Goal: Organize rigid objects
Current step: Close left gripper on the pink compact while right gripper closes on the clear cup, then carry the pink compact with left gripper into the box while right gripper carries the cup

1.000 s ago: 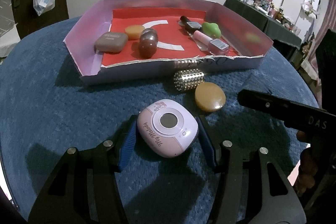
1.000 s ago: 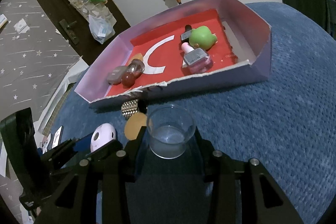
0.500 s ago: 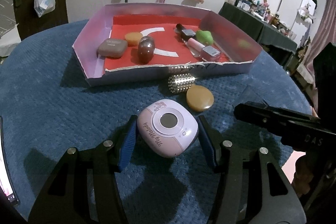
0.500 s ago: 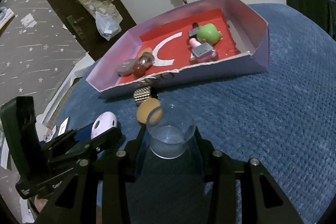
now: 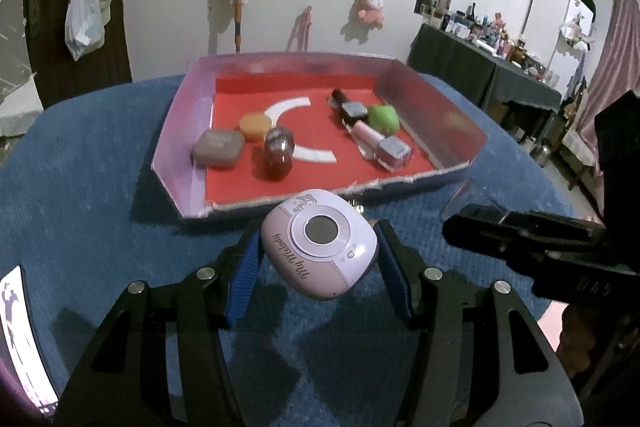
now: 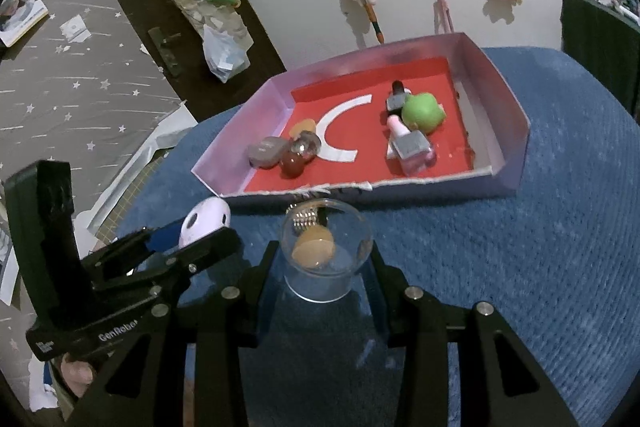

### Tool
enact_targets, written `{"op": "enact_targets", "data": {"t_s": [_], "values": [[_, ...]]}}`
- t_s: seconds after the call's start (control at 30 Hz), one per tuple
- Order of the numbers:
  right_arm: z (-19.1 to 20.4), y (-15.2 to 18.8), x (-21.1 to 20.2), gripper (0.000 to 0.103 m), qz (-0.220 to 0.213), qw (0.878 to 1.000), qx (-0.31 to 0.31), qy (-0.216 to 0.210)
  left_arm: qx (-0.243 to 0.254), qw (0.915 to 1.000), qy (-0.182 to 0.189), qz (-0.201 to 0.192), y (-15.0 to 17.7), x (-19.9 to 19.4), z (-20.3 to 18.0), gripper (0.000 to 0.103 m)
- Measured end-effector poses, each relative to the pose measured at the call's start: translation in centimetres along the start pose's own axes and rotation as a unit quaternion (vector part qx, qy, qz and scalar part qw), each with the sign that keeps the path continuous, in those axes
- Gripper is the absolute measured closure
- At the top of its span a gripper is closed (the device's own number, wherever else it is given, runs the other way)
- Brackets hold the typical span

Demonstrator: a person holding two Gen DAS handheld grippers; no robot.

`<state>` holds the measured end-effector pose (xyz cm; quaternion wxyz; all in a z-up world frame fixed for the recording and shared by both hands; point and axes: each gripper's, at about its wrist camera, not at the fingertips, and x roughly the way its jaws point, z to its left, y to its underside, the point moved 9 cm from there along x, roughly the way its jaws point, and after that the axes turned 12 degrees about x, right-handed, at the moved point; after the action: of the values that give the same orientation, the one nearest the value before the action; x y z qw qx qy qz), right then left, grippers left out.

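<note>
My left gripper [image 5: 318, 241] is shut on a lilac rounded "My Melody" gadget [image 5: 320, 247] and holds it in the air above the blue cloth, just short of the tray's near wall. The tray [image 5: 180, 131] has purple walls and a red floor. My right gripper [image 6: 325, 259] is shut on a clear glass cup [image 6: 326, 251], also off the cloth. A silver studded roller [image 6: 306, 219] and a tan disc [image 6: 313, 249] on the cloth show through the glass. In the right wrist view the left gripper [image 6: 168, 255] and gadget [image 6: 204, 223] hang to the left.
Inside the tray lie a grey-brown case [image 5: 219, 148], an orange disc [image 5: 255, 125], a dark red bottle [image 5: 279, 151], nail polish bottles [image 5: 380, 143] and a green lump [image 5: 383, 118]. A lit phone [image 5: 20, 339] lies at the cloth's left edge. A cluttered dark table [image 5: 500, 67] stands back right.
Both grippers have risen with the gadget and the cup still held. In the left wrist view the gadget now hides the roller and the tan disc.
</note>
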<state>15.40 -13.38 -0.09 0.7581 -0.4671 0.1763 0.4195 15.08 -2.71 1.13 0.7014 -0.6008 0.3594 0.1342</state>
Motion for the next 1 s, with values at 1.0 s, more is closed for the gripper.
{"op": "enact_targets", "data": {"t_s": [1.0], "values": [[-0.7, -7.5, 3.1, 0.061, -0.008, 0.999, -0.024, 0.027, 0.008, 0.999, 0.039, 0.02, -4.5, 5.0, 0.4, 0.049]]}}
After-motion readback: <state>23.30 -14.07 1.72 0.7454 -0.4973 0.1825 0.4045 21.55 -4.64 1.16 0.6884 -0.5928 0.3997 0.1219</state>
